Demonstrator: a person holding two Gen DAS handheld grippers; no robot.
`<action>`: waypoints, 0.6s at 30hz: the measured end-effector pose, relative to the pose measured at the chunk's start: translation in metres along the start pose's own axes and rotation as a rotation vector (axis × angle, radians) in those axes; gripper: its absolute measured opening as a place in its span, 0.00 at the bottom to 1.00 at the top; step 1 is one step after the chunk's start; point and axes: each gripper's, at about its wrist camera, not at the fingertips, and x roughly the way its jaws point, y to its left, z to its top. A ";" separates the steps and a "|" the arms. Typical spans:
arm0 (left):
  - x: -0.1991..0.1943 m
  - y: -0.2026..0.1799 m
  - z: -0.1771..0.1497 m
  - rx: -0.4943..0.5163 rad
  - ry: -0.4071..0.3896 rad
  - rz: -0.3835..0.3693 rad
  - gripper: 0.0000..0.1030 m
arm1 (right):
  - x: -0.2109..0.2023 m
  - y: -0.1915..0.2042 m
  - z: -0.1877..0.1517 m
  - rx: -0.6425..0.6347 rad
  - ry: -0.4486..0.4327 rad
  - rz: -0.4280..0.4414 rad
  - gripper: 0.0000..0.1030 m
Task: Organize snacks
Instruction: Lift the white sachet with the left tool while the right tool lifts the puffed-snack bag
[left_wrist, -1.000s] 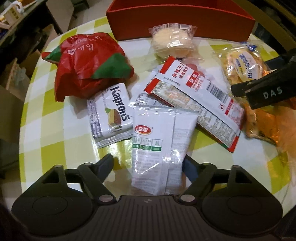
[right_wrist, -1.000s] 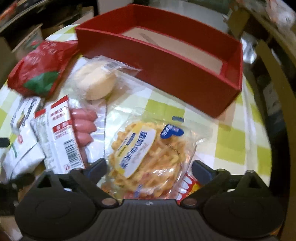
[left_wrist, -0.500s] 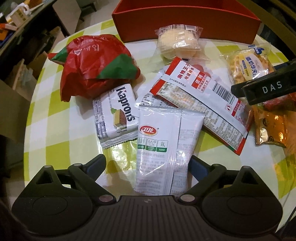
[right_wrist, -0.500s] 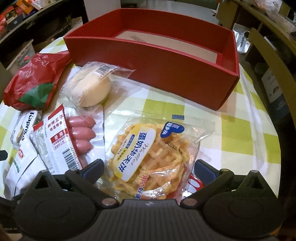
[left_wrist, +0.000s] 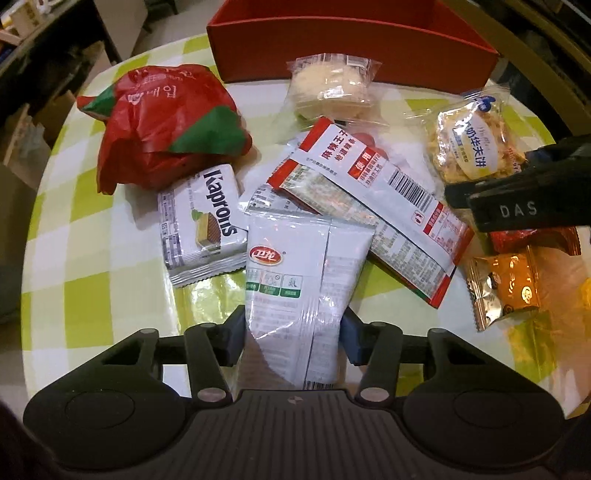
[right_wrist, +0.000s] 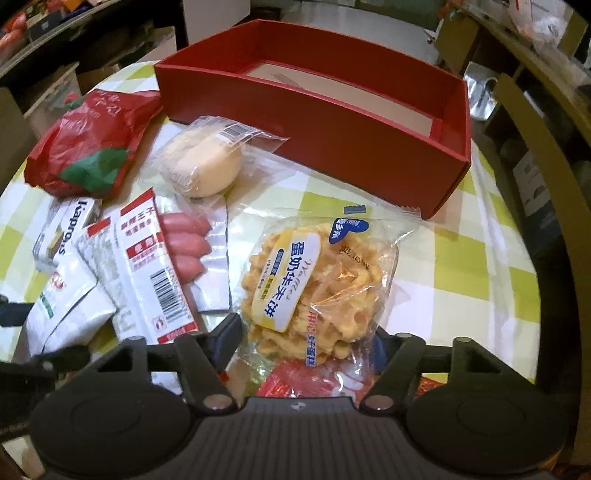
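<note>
Two grasps are being set at once, so the step in hand is judged to be pickup, w/ nothing yet in the red box (right_wrist: 332, 122).

Left gripper (left_wrist: 293, 332): fingers are closing on the white sachet (left_wrist: 299, 266); the sachet's near end is between them and both sides appear touched, w/ the film slightly pinched. The sachet lies at 6 o'clock in the left view, overlapping the sausage pack (left_wrist: 373, 199) at 1 o'clock of it; the Kaprons wafer (left_wrist: 207, 225) is just beside it at 9 o'clock.

Right gripper (right_wrist: 306, 345): fingers are closing around the waffle bag (right_wrist: 314, 288), which is between them; firm contact can't be confirmed, as a small gap seems left at the left finger. The bag sits at 6 o'clock in the right view, on top of a red wrapper (right_wrist: 303, 384).

Red box is at 12 o'clock on the checked desk (right_wrist: 461, 258), seemingly empty as far as seen.

Next move is judged to need both grips finished, then a clean lift so overlapped packs aren't dragged, then a carry over the box wall.

Hidden/unclear: sachet's near edge under the gripper body; box's far interior; the red wrapper's print; the box top, cropped in the left view.
</note>
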 end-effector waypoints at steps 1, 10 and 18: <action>0.000 -0.001 0.000 0.003 0.000 0.000 0.55 | -0.003 0.001 -0.001 -0.005 -0.003 -0.004 0.68; -0.003 -0.007 0.002 0.023 -0.008 0.066 0.49 | -0.030 0.005 -0.007 -0.027 -0.043 -0.011 0.54; -0.019 -0.001 0.007 -0.022 -0.038 0.058 0.46 | -0.041 -0.002 -0.012 0.009 -0.060 0.024 0.45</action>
